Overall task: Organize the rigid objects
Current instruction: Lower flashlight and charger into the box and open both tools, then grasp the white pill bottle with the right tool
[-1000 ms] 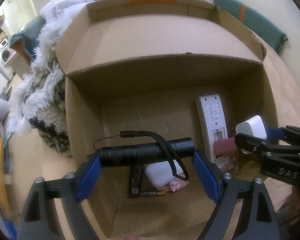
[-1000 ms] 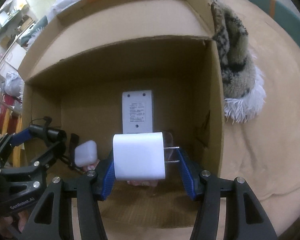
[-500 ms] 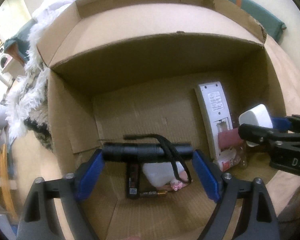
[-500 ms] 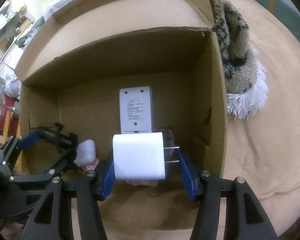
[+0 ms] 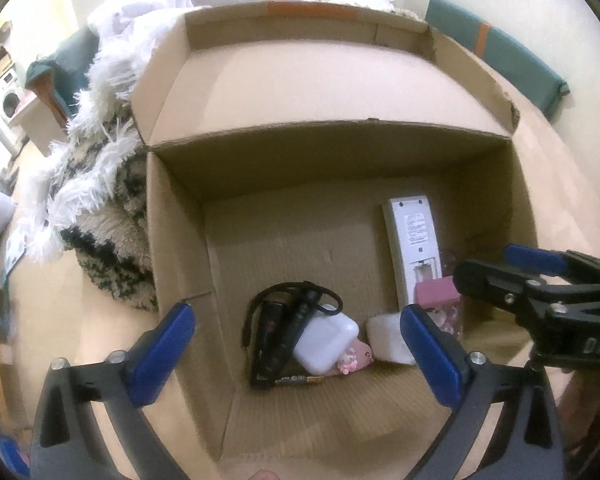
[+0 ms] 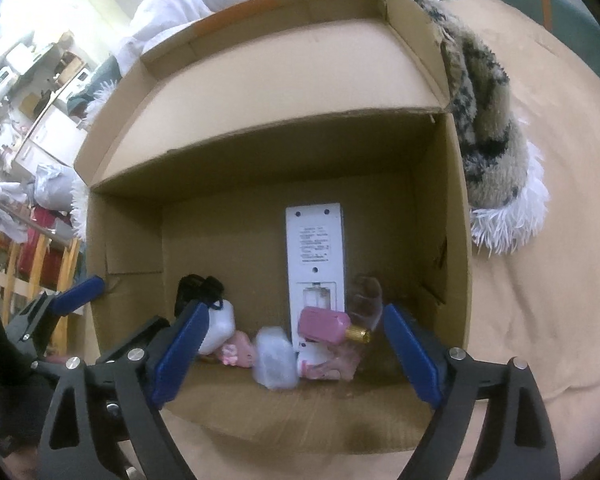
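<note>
Item: cardboard box (image 5: 172, 264), flaps open, standing on a tan cover beside a shaggy black-and-white rug (image 5: 100, 216). Both grippers hang over its near edge, pointing steeply down into it.

Left gripper (image 5: 296, 344): jaws opening, wide apart, nothing between the blue pads. Directly below and ahead of its fingers lies the black flashlight (image 5: 288, 332) on the box floor, long axis running away from the gripper rather than across the jaws, its wrist cord looped around the top end. It leans on a white case (image 5: 326, 342).

Right gripper (image 6: 296, 344): jaws opening, wide apart, empty. Below them rests the white charger (image 6: 275, 358), blurred, on the box floor just ahead of the fingers, touching a pink bottle (image 6: 324, 326) with a gold cap.

Also in the box: a white remote (image 6: 315, 256), face down, long axis pointing to the far wall, battery bay open; a small pink trinket (image 6: 236, 352) between case and charger.

Assessment: both pieces appear delivered. Each gripper is nearest its own item; the likely next move is to withdraw upward for further items, none of which is visible outside the box.
</note>
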A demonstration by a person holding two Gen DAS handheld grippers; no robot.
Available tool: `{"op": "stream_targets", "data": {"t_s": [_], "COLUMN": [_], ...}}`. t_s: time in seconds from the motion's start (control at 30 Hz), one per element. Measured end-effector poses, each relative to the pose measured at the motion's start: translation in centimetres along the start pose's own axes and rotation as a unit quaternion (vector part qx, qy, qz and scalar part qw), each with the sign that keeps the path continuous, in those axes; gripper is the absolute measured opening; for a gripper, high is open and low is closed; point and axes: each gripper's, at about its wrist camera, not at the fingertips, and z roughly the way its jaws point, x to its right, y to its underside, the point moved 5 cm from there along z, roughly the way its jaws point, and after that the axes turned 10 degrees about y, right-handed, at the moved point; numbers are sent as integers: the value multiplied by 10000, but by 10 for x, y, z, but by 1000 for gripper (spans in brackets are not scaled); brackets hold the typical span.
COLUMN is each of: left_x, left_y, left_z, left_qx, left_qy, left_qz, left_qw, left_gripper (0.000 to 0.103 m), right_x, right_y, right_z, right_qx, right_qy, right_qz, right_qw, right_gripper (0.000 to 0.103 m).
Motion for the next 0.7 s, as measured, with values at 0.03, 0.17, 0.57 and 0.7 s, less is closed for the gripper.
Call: {"op": "stream_targets", "data": {"t_s": [0.03, 0.17, 0.57, 0.7], "left_x": [-1, -1, -3, -8], "left_y": [0, 1, 17, 28], "left_z": [-4, -14, -35, -42], "left_qx": [35, 117, 210, 212], "left_qy": [-15, 21, 186, 176], "left_qz": [10, 11, -288, -384], "left_qw": [10000, 9999, 9992, 9989], "left_gripper": [102, 102, 102, 102], "right_x": [-1, -4, 1, 6], "right_y": [-1, 1, 18, 31], "right_z": [0, -1, -30, -33], "right_qx": [3, 11, 290, 287], "right_qy": [7, 25, 102, 59], "right_qz": [4, -20, -4, 218], "right_qw": [10000, 10000, 9995, 9993], "right_gripper": [95, 95, 95, 95]}}
